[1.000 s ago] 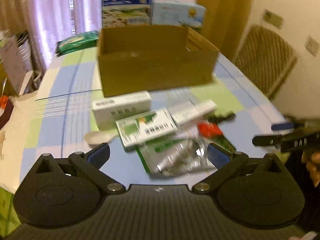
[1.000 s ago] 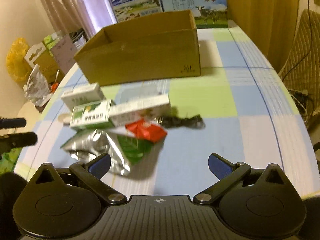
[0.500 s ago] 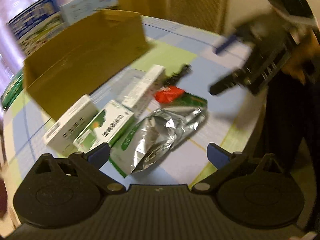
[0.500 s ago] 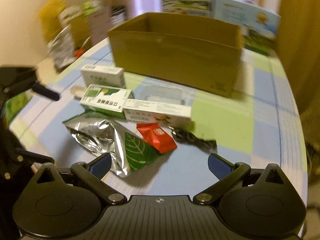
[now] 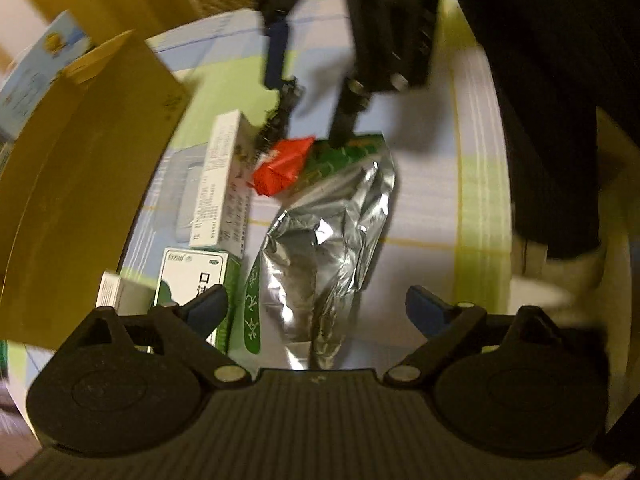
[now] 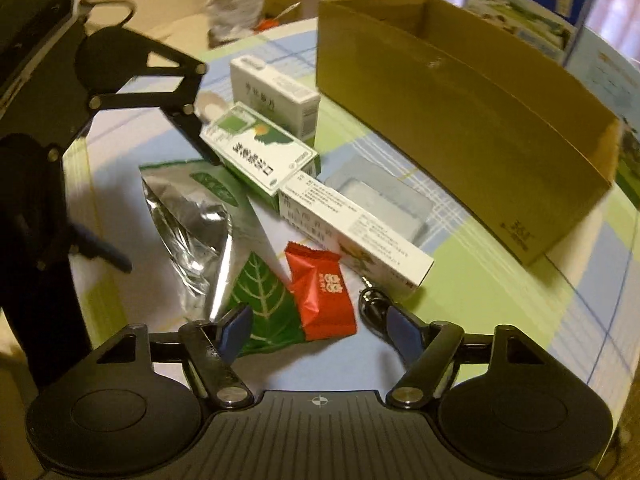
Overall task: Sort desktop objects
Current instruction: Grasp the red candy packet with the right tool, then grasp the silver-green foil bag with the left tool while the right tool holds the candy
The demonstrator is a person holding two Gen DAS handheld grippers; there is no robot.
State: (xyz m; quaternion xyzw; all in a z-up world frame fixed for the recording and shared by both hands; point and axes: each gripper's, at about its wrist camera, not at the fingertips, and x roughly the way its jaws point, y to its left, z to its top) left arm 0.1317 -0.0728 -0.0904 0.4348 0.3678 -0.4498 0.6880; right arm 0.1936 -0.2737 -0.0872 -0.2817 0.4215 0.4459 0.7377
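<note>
the right wrist view shows the open top of a brown cardboard box (image 6: pixel 460 92) at the far right of a checked tablecloth (image 6: pixel 500 292), with milk cartons (image 6: pixel 532 0) behind it; the left wrist view shows only the box's outer wall (image 5: pixel 80 184) and, unlike the other, a person's dark clothing (image 5: pixel 552 100) at the table's edge.

the clutter lies in front of the box. a red sachet (image 6: pixel 322 290) sits directly ahead of the right gripper (image 6: pixel 318 330), between its blue-tipped fingers (image 6: pixel 236 326), which stand spread apart and grip nothing. the sachet overlaps a crumpled silver foil bag with a green leaf print (image 6: pixel 200 224). just right of the sachet lies a black cable (image 6: pixel 372 304), partly hidden by the right finger. beyond it lie a long white carton (image 6: pixel 352 236), a green and white carton (image 6: pixel 260 152), a plain white carton (image 6: pixel 276 96) and a clear blister pack (image 6: pixel 380 204).

the left gripper (image 5: pixel 316 314) faces the opposite way, towards the right one, and hangs above the foil bag's (image 5: pixel 332 232) near end, fingers wide apart and empty. from there the right gripper (image 5: pixel 308 108) is blurred, reaching down from above, its tips either side of the red sachet (image 5: pixel 284 164).
</note>
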